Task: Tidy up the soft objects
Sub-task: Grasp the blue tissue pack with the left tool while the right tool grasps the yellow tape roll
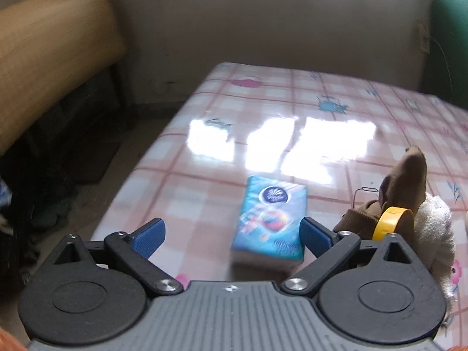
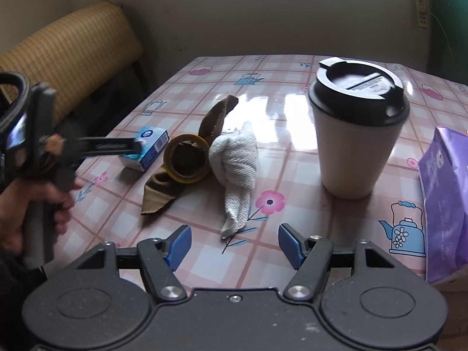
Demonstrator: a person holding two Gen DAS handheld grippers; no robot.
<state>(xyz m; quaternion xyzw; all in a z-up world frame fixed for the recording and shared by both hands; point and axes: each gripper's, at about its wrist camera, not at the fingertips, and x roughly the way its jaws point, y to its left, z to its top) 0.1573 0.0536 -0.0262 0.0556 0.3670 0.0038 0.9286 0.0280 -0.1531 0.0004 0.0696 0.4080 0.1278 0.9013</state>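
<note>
From the left wrist, the left gripper (image 1: 231, 234) stood spread wide, gripping nothing; the blue tissue pack (image 1: 270, 219) lay on the checked tablecloth (image 1: 181, 193) partly between its fingers, untouched. Beside it sat a brown sock (image 1: 400, 181) and white cloth (image 1: 435, 225).

From the right wrist, the right gripper (image 2: 234, 245) hung open and empty above the cloth's tail end. A lidded cup (image 2: 355, 134) stood further right.
</note>
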